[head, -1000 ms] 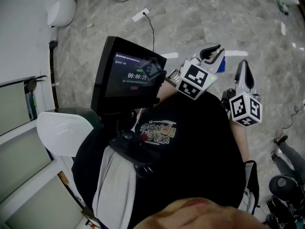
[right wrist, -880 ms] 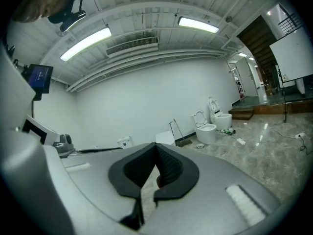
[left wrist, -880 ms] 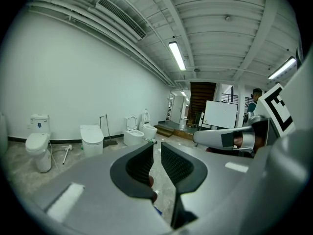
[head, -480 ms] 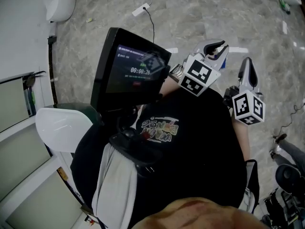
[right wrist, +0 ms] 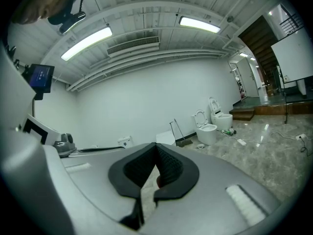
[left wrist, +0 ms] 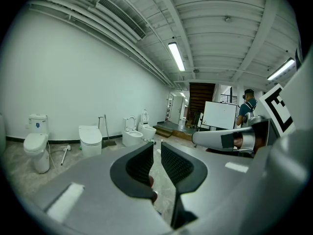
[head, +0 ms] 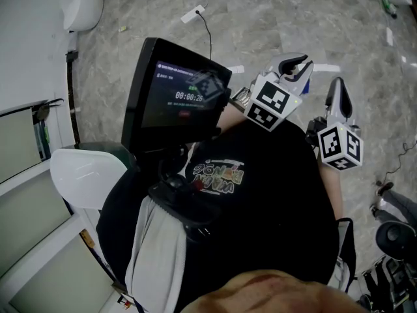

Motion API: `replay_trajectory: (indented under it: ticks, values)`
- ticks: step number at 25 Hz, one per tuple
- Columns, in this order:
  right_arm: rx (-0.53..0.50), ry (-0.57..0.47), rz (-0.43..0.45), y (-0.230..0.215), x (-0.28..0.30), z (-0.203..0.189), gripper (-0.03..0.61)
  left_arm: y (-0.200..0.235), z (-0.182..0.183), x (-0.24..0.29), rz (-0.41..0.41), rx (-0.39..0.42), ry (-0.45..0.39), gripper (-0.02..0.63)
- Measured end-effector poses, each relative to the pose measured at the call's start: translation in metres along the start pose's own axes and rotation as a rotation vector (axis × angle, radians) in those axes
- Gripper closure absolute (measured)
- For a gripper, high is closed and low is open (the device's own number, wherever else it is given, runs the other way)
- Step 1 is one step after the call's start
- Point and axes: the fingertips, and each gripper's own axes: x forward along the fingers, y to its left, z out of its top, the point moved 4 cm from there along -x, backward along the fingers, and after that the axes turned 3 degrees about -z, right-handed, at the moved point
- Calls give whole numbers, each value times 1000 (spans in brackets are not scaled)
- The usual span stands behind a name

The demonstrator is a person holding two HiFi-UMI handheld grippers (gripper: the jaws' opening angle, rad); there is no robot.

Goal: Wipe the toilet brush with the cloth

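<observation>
— What do the grippers hold?
— Nothing. The left gripper [left wrist: 157,150] has its jaws a narrow slit apart. On the right gripper [right wrist: 155,153] the jaw tips touch.
— And the toilet brush [left wrist: 65,154]?
— Probably that thin stick far off on the floor [left wrist: 22,160], between one toilet [left wrist: 36,146] and another toilet [left wrist: 90,140]. It is too small to be sure.

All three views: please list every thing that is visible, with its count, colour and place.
Toilets: four, white, along the wall in the left gripper view.
Whiteboard: one, white, far end of the room.
Ceiling lamps: two, white, overhead in the right gripper view.
Power strip: one, white, on the grey floor.
Screen: one, black, centre-left of the head view.
Distant person: one, beside the whiteboard.
Left gripper: one, grey, black fingers slightly apart, empty.
Right gripper: one, grey, black fingertips together, empty.
</observation>
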Motion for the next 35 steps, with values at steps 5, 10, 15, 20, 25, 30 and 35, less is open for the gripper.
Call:
replay_trajectory:
  ticks: [5, 10, 15, 20, 25, 30, 35]
  values:
    - [5, 2, 1, -1, 1, 0, 575, -1, 1, 1, 0, 5, 1, 565]
    - [3, 1, 5, 1, 1, 0, 575, -1, 2, -1, 1, 11, -2, 565]
    - [5, 2, 3, 2, 1, 1, 575, 2, 2, -2, 9, 3, -1, 565]
    - [-2, 1, 8, 3, 1, 1, 575, 2, 2, -2, 8, 1, -5, 565]
    - [-4, 5, 10, 4, 1, 1, 577, 2, 2, -2, 8, -6, -5, 565]
    - [-1, 3, 4, 3, 0, 1, 577, 2, 2, -2, 4, -6, -4, 565]
    - [3, 2, 4, 4, -1, 0, 577, 2, 1, -3, 3, -6, -1, 565]
